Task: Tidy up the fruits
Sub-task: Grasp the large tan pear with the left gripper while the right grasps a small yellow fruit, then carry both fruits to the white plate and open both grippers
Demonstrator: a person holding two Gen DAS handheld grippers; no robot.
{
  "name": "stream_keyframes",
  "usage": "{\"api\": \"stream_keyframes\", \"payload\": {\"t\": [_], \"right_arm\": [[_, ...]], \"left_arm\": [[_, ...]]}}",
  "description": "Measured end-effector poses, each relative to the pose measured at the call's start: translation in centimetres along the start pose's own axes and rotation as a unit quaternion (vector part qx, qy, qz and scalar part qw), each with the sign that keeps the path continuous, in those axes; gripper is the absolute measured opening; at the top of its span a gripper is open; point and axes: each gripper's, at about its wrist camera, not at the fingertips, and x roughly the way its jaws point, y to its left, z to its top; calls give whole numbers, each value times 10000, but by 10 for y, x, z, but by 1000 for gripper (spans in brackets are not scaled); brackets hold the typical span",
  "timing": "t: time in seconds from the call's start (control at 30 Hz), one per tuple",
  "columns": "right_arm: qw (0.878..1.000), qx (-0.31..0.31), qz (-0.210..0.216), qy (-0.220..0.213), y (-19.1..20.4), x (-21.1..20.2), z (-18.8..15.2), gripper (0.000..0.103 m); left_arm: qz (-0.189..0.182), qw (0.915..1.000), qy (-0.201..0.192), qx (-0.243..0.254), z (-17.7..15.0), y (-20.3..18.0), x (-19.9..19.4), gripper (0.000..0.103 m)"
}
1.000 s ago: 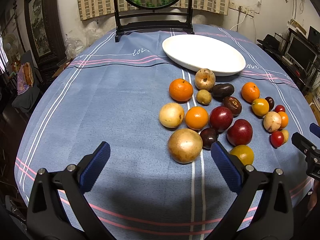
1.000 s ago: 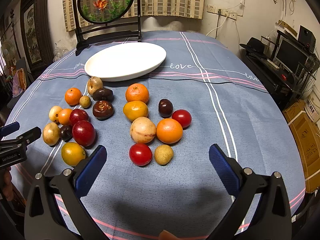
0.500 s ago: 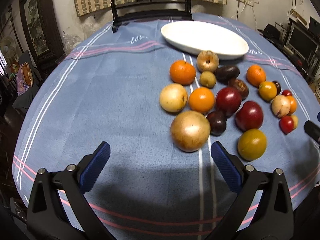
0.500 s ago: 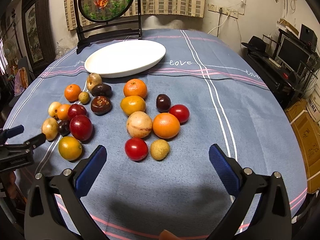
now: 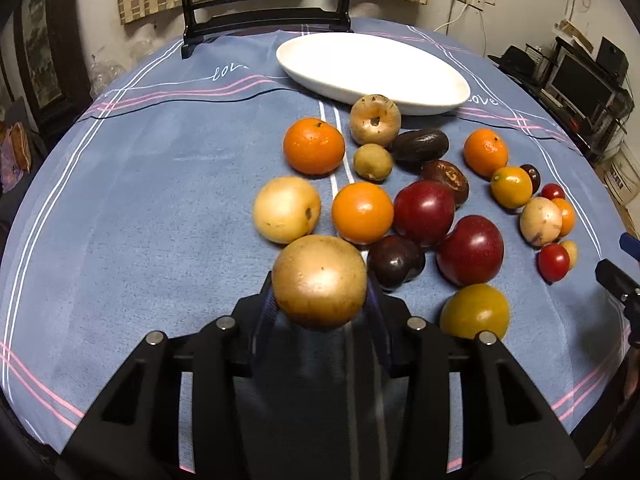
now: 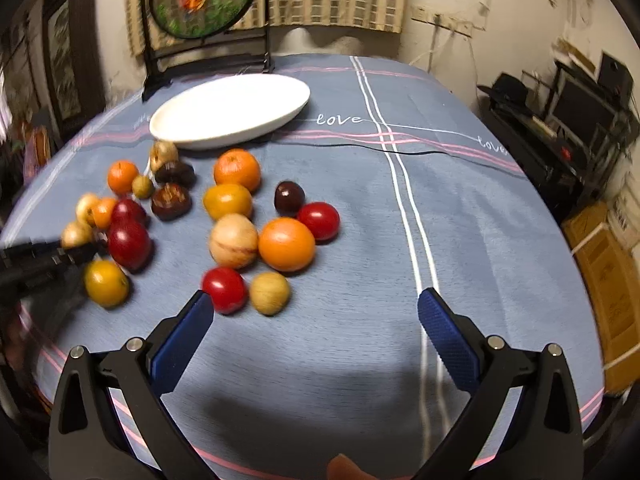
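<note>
Gripper state, left gripper (image 5: 320, 300): its jaws are closing around the large tan fruit (image 5: 319, 282), which sits between the blue pads at the near edge of the left cluster on the worktop (image 5: 160, 208). From the left wrist view both pads appear to touch the fruit's flanks, so it counts as pinched, though the fruit seems not yet to have left the cloth.

Procedure for the step in hand, as a judgement:
- Finish the squeeze at the fruit's widest part. A round, smooth skin is likely to slip forward if the pads sit behind that line.
- Lift straight up before travelling. A dark plum (image 5: 395, 261) lies just beside the fruit, with a pale yellow fruit (image 5: 286, 209) and an orange (image 5: 362, 213) close behind it; a sideways drag could roll them.
- Carry over the cluster to the white plate (image 5: 372, 70) at the far side, which holds nothing yet.

Right gripper (image 6: 316, 322): jaws spread wide with nothing between them, hanging low over the worktop, with a red tomato (image 6: 224, 289) just ahead of its left pad.

View differences:
- The left wrist view alone shows the pad contact on the tan fruit; the right wrist view shows only the left gripper's dark body entering from the frame's left edge, blurred.
- The right wrist view alone shows the second cluster clearly and the bare cloth beyond it; the left wrist view squeezes that cluster toward its right edge.
</note>
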Motion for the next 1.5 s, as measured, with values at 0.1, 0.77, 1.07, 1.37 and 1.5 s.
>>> {"api": "stream_keyframes", "payload": {"t": [0.1,0.77,1.07,1.37,1.5], "right_arm": [[10000,-59,28,44,0,5,2,100],[9953,-720,163,622,20,37,3,44],[9950,-381,731,557,7,35,3,28],[9927,-499,1011,-420,-1,-16,60,28],[9873,-1003,1091,-568,23,22,133,28]], "left_arm": [[-50,9999,-55,-85,0,4,-3,43],[-99,9998,-24,-150,-5,16,-1,43],[-141,9998,-73,-132,-4,17,-2,42],[-136,9960,-756,453,56,11,-48,43],[-123,9932,-969,632,129,-6,-25,43]]}}
